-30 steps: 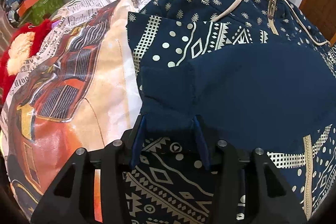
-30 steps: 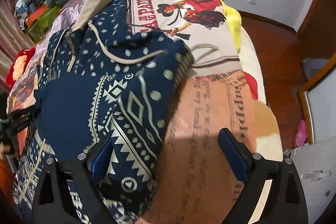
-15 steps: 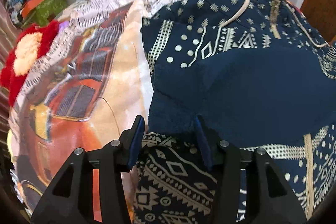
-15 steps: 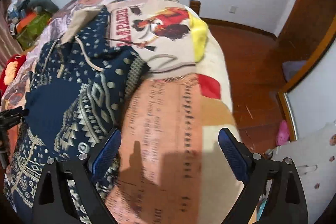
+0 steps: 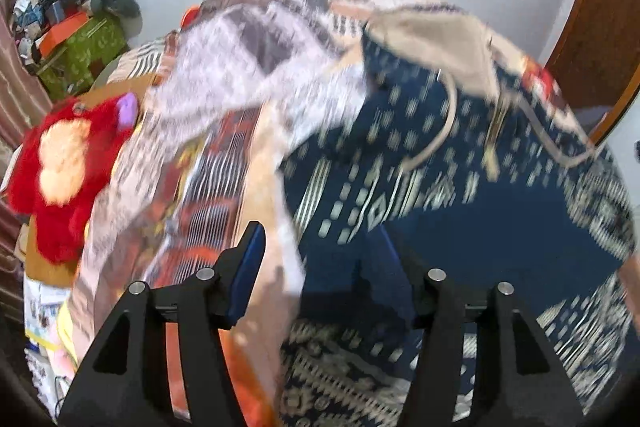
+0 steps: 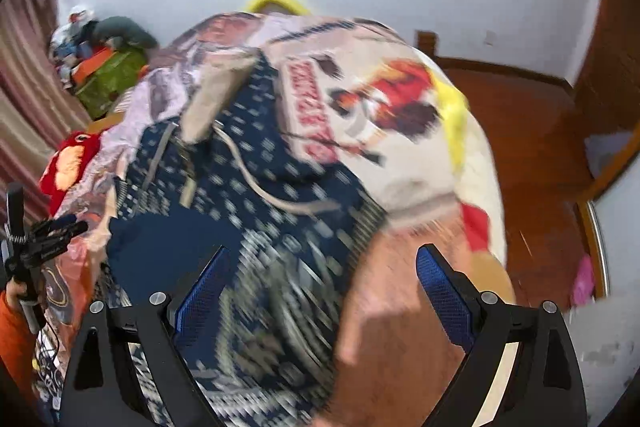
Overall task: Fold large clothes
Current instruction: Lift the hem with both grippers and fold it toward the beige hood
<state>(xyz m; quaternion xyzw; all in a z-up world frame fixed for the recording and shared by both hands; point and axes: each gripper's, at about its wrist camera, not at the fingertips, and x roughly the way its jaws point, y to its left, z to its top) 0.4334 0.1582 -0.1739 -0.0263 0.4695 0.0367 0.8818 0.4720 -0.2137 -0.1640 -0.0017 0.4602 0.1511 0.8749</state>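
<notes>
Left gripper (image 5: 324, 263) spread, jaws just been opening, nothing pinched; right gripper (image 6: 320, 287) spread, empty. Navy patterned hoodie (image 5: 460, 195) lies part-folded on the bed (image 6: 400, 167) beyond. Looks soft, floppy, light; take it at hem corners.

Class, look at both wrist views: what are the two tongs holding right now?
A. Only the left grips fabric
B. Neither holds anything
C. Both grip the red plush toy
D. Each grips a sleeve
B: the left tongs and right tongs stand open above the navy patterned hoodie, with nothing pinched.
</notes>
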